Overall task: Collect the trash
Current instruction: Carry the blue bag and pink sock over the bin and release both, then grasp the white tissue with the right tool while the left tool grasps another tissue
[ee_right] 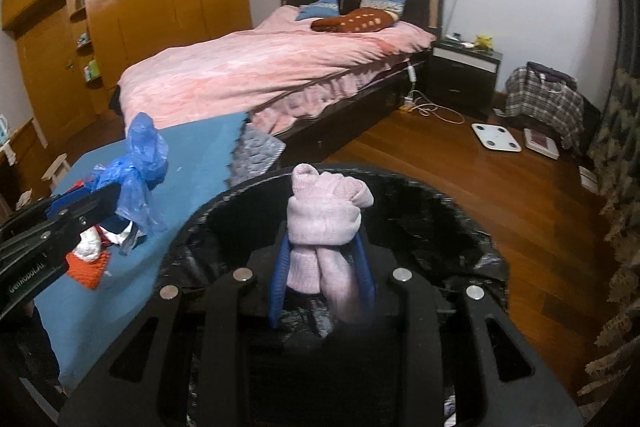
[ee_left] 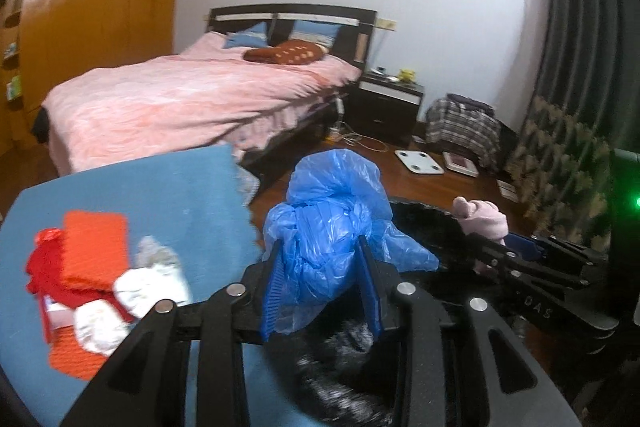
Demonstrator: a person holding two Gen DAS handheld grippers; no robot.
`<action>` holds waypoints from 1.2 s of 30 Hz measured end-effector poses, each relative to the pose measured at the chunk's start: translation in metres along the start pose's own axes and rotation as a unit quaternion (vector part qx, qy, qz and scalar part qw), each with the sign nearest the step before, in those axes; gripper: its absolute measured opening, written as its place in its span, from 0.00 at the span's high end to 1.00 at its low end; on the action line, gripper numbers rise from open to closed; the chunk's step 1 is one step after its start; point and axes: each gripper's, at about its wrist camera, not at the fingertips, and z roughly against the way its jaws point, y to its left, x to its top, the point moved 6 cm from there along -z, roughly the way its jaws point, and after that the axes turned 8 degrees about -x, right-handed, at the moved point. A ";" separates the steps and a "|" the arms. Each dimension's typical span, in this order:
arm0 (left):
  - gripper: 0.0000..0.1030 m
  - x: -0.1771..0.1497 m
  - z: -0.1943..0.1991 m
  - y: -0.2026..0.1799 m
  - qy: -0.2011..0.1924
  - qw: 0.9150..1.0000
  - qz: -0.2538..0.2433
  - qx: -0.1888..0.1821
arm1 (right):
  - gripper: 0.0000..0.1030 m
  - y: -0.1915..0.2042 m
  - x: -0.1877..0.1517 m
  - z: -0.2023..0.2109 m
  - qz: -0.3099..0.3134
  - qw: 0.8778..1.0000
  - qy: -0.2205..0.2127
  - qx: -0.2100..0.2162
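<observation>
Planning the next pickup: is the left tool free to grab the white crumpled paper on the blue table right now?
Probably not yet: the left tool is shut on a blue plastic bag. The white paper lies uncovered nearby, so dropping the bag first should free it.

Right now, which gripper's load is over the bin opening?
The right gripper, shut on the pink socks, is above the black bin. The left gripper holds the blue bag at the bin's edge.

The left tool (ee_left: pixel 320 251) is black, with blue ribbed pads and silver screws.
</observation>
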 end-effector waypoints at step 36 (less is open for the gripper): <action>0.09 -0.051 0.114 0.193 -0.030 0.966 0.096 0.240 | 0.07 0.173 0.016 -0.002 0.070 0.992 -0.022 0.105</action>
